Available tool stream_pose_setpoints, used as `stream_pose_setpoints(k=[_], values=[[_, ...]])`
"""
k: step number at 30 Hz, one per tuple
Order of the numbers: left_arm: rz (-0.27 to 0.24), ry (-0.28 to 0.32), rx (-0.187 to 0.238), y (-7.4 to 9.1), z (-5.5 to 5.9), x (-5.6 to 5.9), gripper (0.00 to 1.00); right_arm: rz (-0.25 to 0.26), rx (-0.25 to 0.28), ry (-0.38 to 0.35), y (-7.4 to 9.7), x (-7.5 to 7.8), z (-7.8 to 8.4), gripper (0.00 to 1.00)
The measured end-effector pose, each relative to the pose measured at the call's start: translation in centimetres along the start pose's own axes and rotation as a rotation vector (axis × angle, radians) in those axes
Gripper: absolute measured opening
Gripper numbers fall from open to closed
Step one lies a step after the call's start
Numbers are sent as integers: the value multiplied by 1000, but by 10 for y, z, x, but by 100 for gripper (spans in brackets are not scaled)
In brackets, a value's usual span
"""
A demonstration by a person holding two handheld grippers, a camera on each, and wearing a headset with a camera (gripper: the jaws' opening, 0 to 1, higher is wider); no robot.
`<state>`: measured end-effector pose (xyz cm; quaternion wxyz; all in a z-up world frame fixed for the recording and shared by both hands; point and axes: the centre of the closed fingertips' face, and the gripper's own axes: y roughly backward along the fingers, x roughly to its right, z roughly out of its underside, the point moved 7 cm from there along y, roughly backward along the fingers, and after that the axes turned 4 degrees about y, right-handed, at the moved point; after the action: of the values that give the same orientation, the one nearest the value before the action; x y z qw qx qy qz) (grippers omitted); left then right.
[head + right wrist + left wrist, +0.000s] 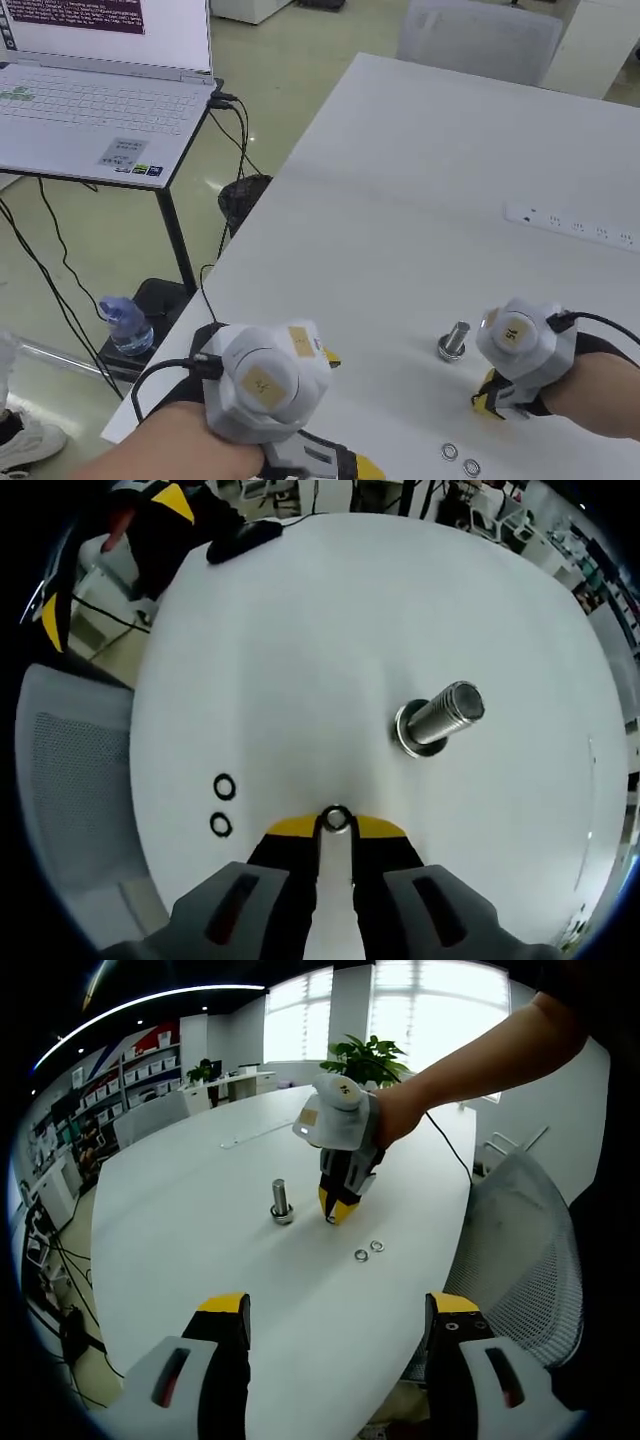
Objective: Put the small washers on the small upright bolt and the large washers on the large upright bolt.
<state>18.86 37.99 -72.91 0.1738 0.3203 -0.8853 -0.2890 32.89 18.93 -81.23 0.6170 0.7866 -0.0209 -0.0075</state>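
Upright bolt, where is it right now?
In the head view the upright bolt stands on the white table, just left of the right tongs, with two loose washers nearer the person.

Near the bolt point(440, 718), the right gripper point(337, 830) half covers its pinched washer point(337, 818); two loose washers point(224, 786) farther from the bolt are too small to size.

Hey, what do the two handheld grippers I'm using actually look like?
The left gripper and right gripper match. Each has a rounded pale grey housing with square tan stickers on top. The jaws go from grey to black and have yellow tips. A black cable leaves each body. The forearms are bare, with no sleeves.
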Motion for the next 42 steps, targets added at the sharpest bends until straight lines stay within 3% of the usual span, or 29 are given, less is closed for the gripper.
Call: stream_pose_setpoints(k=[7,16,26,34,42], values=[[-13,-15,8,-3,-4,-2,72,22,15,-28,25,5,7,12],[-13,-21,6,-12,-7,-6,77,44,15,-75,57,10,32,12],[-9,-24,3,-19,-11,-4,90,75,0,-114,82,27,58,12],[-16,-23,-1,-21,-11,-4,93,101,33,-130,94,40,50,12],[-15,-16,-2,-22,-10,-4,97,82,28,-109,88,40,37,12]])
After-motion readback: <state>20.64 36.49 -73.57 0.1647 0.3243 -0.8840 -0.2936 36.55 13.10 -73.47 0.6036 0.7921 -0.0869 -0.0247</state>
